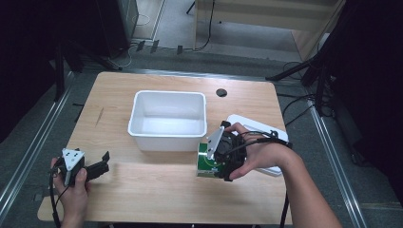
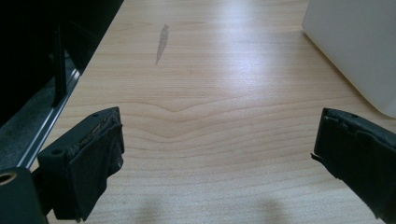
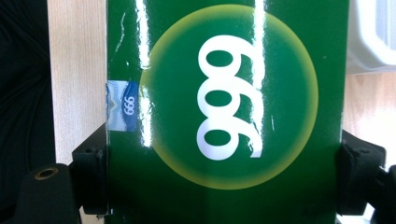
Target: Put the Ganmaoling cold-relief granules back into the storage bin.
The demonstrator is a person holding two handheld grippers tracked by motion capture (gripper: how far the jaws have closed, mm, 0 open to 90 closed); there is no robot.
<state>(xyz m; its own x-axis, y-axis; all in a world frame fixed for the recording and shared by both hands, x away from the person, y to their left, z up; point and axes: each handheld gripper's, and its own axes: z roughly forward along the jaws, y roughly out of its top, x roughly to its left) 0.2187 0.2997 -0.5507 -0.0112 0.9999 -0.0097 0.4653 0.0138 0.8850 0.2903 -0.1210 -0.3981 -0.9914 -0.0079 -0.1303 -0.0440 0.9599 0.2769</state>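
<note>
Right tool [image 1: 215, 164] clamps the glossy green cardboard box [image 1: 207, 164] near the table's [image 1: 157, 190] front edge, just before the white plastic bin [image 1: 167, 118], likely its destination; left tool [image 1: 97, 167] idles open-jawed, empty.

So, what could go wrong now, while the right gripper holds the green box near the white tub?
1. The right gripper clamps the glossy green box only by its side edges, so it might slip or tilt.
2. The box sits close to the white tub; it could catch the rim.
3. The white lid lies under the right hand and may be knocked.
</note>
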